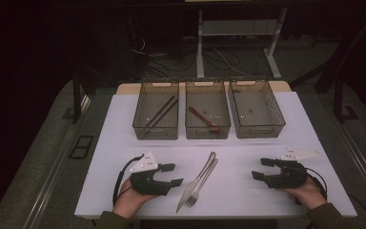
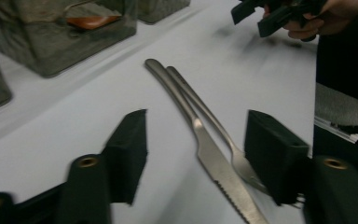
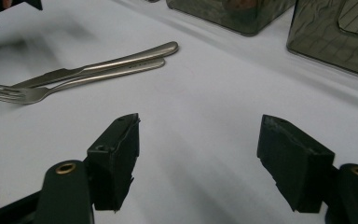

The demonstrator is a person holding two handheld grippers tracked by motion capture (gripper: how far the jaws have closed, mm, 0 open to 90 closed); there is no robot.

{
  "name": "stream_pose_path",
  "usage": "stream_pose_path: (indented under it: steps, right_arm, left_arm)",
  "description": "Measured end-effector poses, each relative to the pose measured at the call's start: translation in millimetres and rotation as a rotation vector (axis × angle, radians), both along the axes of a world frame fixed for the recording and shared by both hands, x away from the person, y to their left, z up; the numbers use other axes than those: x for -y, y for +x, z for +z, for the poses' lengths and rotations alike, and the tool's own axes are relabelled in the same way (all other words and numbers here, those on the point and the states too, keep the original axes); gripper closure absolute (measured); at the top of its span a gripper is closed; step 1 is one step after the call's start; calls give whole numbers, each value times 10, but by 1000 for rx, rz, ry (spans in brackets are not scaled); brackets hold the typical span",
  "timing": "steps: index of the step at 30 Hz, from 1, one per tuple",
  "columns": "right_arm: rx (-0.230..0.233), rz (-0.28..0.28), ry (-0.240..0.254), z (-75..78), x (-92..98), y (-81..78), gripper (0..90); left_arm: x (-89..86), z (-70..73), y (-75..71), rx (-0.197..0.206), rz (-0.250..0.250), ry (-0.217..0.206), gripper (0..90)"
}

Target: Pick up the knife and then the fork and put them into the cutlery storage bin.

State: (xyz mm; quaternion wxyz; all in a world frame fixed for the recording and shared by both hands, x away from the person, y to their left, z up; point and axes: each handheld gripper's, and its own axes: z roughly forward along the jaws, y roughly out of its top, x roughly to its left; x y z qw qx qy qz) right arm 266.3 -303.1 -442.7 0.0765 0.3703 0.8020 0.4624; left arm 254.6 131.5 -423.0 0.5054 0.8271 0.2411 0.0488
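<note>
High view: a knife [image 1: 196, 182] and a fork [image 1: 202, 182] are seen side by side, touching along their handles, on the white table [image 1: 124, 143] between the left gripper [image 1: 170, 174] and the right gripper [image 1: 263, 169]. Both grippers are held with jaws apart and nothing between them. Three bins are set beyond: the left bin [image 1: 156, 109] with chopsticks [image 1: 159, 116], the middle bin [image 1: 207, 109] with a reddish spoon [image 1: 204, 119], the right bin [image 1: 256, 109].

Left gripper view: the knife [image 2: 214, 158] and fork [image 2: 223, 140] are framed between the released jaws, the fork's head just beside the right-hand jaw. A closing grip here is judged likely to catch both pieces at once, or to pinch one and skid the other aside, since the two lie pressed together and flat.

Right gripper view: the jaws are spread over bare table, the cutlery [image 3: 98, 70] well apart at upper left. A slip of thin, smooth metal from the pads is the further risk judged.
</note>
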Motion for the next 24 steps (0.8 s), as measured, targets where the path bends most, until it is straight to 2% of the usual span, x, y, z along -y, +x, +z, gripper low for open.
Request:
stream_pose_path:
  steps: [6,10,17,24]
  right_arm:
    - [3,11,-8,2,-15,-15,287]
    - [9,14,-14,2,-22,-21,287]
    - [4,15,-20,-6,-30,-11,287]
    - [1,12,-27,-12,-28,-11,287]
  left_arm:
    - [238,-26,-16,-20,-17,58,737]
    - [328,-61,-10,-38,-37,89,871]
    - [446,-171,-9,-62,-63,138,889]
    - [547,-234,-16,-50,-82,196,888]
